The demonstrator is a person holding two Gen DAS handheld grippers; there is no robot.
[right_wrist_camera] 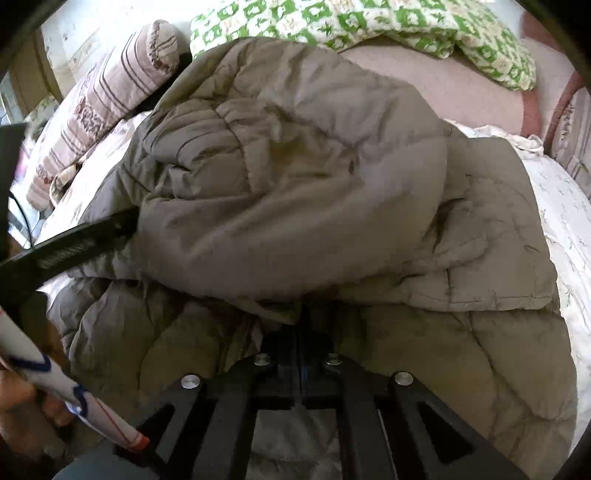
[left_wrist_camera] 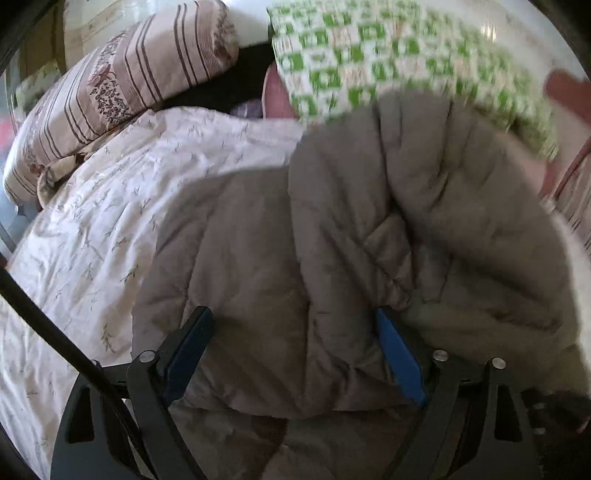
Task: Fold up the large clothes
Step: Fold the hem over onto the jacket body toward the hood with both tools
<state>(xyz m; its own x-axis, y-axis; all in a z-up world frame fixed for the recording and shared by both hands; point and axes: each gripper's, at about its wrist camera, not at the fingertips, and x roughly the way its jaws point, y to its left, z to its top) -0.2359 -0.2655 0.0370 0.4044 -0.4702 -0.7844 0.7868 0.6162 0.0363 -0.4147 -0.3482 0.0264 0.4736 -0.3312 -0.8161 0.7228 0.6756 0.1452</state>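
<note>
Quilted jacket: grey-brown padded coat, matte shell with stitched channels and soft puffy folds, lying in a bulky heap on the bed, one layer doubled over another so that a rounded upper fold overhangs a flatter quilted panel nearer the cameras. Right gripper: black frame with silver pivot screws, jaws drawn together, their tips running in under the near hem of the upper fold; whether cloth is pinched between them cannot be told. Left gripper: black arms with blue pads, jaws set wide apart, pressed down onto the jacket with a broad swell of padding between them and the pads not squeezing it; in the right wrist view it shows as a dark bar entering from the left edge against the jacket's side. Bedsheet: white, crinkled cotton with a sparse sprig print, spreading left of the jacket. Striped pillow: plump, cream with brown bands and floral motifs, far left. Green-and-white quilt: checked print, bunched along the far edge of the bed, blurred in the left wrist view. Pink cover: smooth, pale, lying far right below the quilt.
</note>
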